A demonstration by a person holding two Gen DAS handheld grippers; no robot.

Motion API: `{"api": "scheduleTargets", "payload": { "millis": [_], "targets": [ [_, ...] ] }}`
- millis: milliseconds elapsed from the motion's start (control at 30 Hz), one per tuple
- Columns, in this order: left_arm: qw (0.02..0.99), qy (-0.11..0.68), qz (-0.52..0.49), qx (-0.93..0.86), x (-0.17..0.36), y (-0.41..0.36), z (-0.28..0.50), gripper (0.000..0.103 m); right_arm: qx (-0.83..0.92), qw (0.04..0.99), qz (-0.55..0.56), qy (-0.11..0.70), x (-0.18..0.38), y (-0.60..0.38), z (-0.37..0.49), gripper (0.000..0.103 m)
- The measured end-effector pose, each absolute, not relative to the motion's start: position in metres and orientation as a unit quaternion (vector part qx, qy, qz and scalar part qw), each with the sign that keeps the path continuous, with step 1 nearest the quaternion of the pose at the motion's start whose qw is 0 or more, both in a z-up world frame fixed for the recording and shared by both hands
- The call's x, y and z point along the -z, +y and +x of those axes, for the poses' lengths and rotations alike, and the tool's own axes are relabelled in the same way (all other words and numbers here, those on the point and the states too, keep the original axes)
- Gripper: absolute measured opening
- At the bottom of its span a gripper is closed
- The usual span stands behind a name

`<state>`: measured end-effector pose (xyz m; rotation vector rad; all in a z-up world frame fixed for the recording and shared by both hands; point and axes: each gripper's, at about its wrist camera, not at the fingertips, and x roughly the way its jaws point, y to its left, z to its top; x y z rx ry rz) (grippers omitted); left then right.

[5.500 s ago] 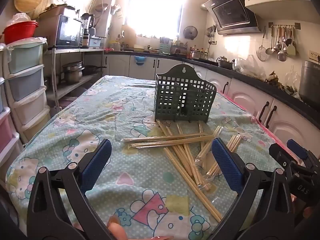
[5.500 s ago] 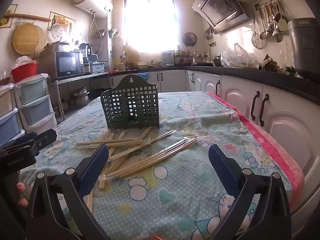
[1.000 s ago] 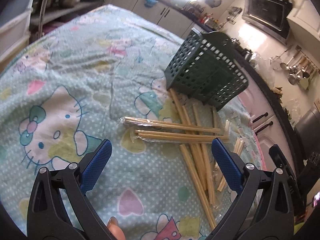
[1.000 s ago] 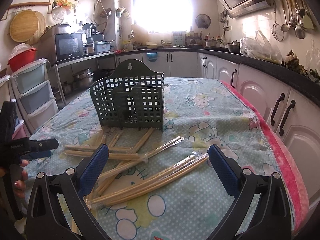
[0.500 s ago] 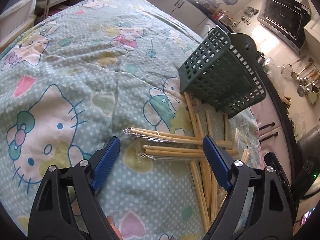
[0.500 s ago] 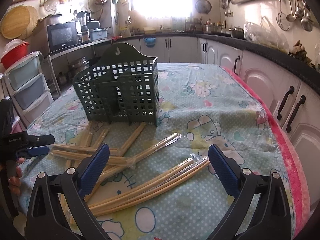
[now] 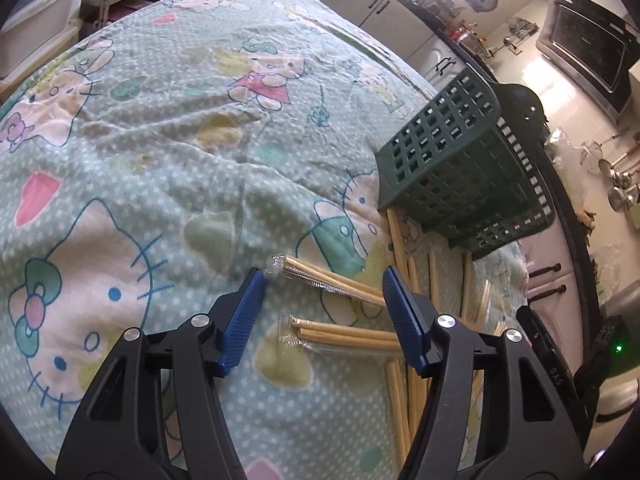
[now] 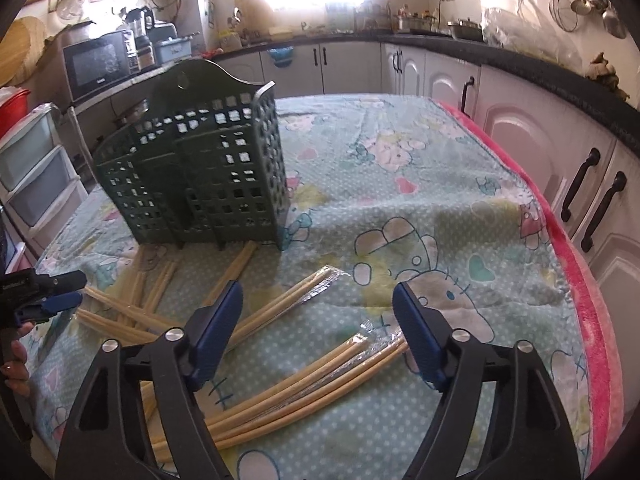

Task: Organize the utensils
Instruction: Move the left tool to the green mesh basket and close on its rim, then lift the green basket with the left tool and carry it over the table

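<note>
Several plastic-wrapped chopstick pairs lie scattered on the cartoon-print tablecloth in front of a dark green slotted utensil caddy [image 7: 464, 176], also in the right wrist view [image 8: 200, 176]. My left gripper [image 7: 324, 292] is open, low over the cloth, its jaws on either side of the ends of two wrapped pairs [image 7: 328, 280] [image 7: 344, 338]. My right gripper [image 8: 318, 304] is open, low over the cloth. One wrapped pair [image 8: 280, 306] lies between its jaws; curved wrapped pairs [image 8: 304, 380] lie just below. The left gripper [image 8: 44, 288] shows at the left edge of the right wrist view.
The table [image 8: 440, 184] has a pink edge [image 8: 592, 320] on the right, close to white cabinets [image 8: 560, 152]. Stacked plastic drawers [image 8: 28, 168] and a microwave [image 8: 100, 64] stand to the left. More chopsticks [image 7: 408, 392] run under my left gripper's right finger.
Both grippers have dropped lower and moved forward toward the chopsticks. The left gripper's jaws have narrowed and now flank the ends of the wrapped pairs. The right gripper's jaws have narrowed too.
</note>
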<state>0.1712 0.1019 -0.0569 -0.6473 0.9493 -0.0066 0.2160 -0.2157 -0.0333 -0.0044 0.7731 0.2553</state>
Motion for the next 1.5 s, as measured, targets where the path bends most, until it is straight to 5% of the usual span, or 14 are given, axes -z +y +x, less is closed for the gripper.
{"api": "scheduleTargets", "payload": {
  "millis": [200,633,900,1500],
  "targets": [
    [0.832,0.461,-0.308,-0.017,0.057,0.107,0.186,0.040,-0.117,0.895,0.009,0.429,0.048,-0.221,0.245,0.053],
    [0.831,0.481,-0.277,-0.027,0.055,0.109,0.208,0.029,-0.132,0.852,0.082,0.501,0.066,-0.225,0.287,0.034],
    [0.836,0.477,-0.267,-0.038,0.058,0.114,0.212,0.012,-0.135,0.848,0.118,0.499,0.068,-0.233,0.297,0.003],
    [0.838,0.436,-0.327,0.035,0.043,0.120,0.192,0.002,-0.168,0.868,0.169,0.436,0.032,-0.242,0.270,0.001]
  ]
}}
